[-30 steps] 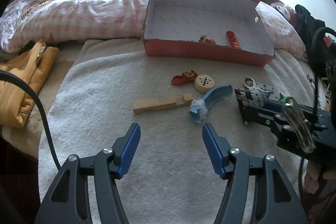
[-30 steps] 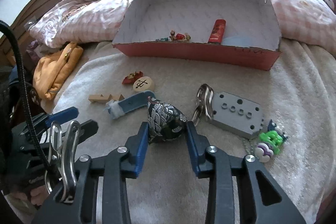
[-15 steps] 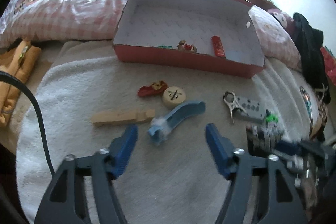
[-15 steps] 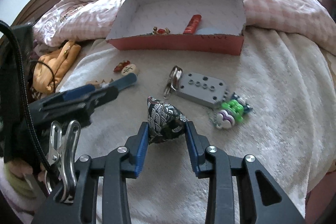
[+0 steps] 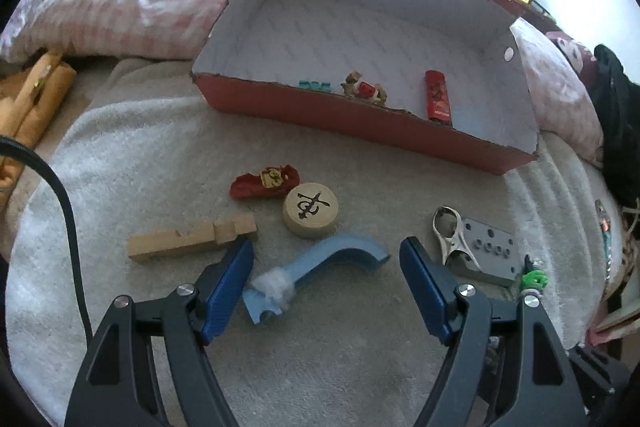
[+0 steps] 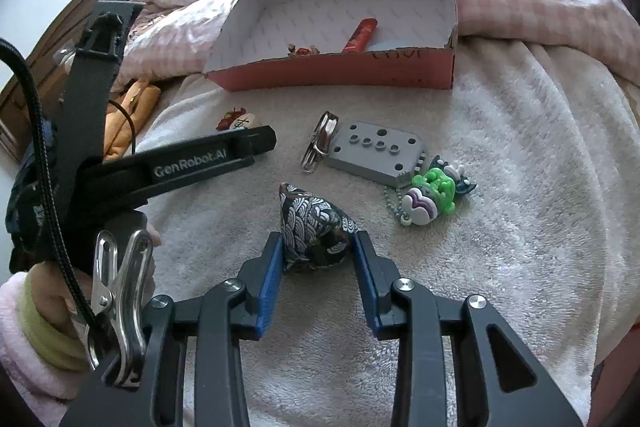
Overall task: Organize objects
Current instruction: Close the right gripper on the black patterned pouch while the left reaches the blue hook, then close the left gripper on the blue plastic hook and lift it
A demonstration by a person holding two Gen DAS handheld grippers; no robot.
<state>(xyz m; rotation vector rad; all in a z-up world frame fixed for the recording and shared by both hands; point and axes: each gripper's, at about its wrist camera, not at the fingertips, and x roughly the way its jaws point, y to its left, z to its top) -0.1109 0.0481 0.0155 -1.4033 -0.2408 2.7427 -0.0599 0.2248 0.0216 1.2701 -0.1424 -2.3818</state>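
while my left gripper (image 5: 326, 285) hangs with jaws wide apart around the blue hook (image 5: 316, 273) on the towel (image 5: 160, 155), i judge closing comes next. my right gripper (image 6: 316, 259) clamps the patterned pouch (image 6: 314, 227), bound for the red box (image 6: 332, 73).

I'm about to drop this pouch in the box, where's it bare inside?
The red cardboard box is bare across its back and left floor. Its front edge is crowded: teal beads, small figurine, red tube.
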